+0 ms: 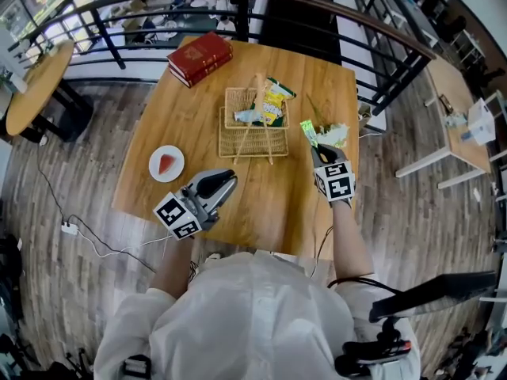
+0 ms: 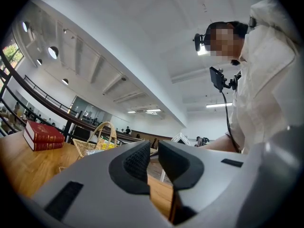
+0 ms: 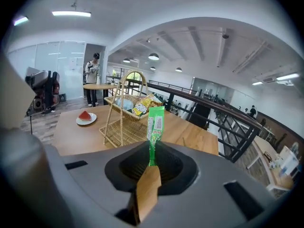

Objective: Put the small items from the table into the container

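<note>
My right gripper is shut on the lower end of a green snack packet. The packet stands up from the pads, lifted above the table's right side. A two-tier wicker basket stands just left of it at mid-table, with several packets in its upper tray. A pale, green-edged packet lies on the table by the right gripper. My left gripper hovers over the near left of the table, pads nearly together with nothing between them.
A red book lies at the table's far left corner. A white plate with a watermelon slice sits left of the basket. A black railing runs behind the wooden table; other tables stand beyond.
</note>
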`<state>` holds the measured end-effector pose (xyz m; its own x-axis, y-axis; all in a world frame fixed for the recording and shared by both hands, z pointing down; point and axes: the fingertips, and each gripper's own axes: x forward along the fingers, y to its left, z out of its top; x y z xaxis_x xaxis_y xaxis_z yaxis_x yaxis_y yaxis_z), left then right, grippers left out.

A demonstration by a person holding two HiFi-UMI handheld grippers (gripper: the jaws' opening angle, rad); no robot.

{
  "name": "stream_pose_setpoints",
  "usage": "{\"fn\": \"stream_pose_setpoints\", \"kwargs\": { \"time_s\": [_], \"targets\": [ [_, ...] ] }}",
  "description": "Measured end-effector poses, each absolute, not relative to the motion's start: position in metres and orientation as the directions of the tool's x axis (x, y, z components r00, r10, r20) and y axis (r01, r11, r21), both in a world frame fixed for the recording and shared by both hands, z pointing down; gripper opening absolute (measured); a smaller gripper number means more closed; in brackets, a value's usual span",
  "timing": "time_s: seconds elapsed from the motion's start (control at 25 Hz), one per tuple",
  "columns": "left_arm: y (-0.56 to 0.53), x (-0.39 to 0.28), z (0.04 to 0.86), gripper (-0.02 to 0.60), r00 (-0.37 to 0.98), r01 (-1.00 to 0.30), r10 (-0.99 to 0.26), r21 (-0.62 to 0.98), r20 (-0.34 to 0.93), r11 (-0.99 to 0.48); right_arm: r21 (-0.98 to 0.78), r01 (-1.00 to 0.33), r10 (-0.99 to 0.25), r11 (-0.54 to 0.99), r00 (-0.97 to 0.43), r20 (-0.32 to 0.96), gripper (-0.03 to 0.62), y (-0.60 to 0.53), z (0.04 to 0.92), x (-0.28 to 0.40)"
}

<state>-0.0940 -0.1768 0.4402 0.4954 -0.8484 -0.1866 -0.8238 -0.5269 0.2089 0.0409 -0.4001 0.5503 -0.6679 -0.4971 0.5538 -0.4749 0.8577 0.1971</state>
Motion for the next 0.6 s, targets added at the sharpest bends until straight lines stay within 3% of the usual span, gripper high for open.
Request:
{"fn": "stream_pose_setpoints", "kwargs": {
  "time_s": [0.6],
  "targets": [
    [-0.189,-0.111,0.440,0.035,0.427,-0.867,-0.889,0.204,-0.167,-0.455,0.302,-0.320,-0.439,0.898,-0.713,0.547,0.046,-0.437,0.525,-0.007]
  ]
}}
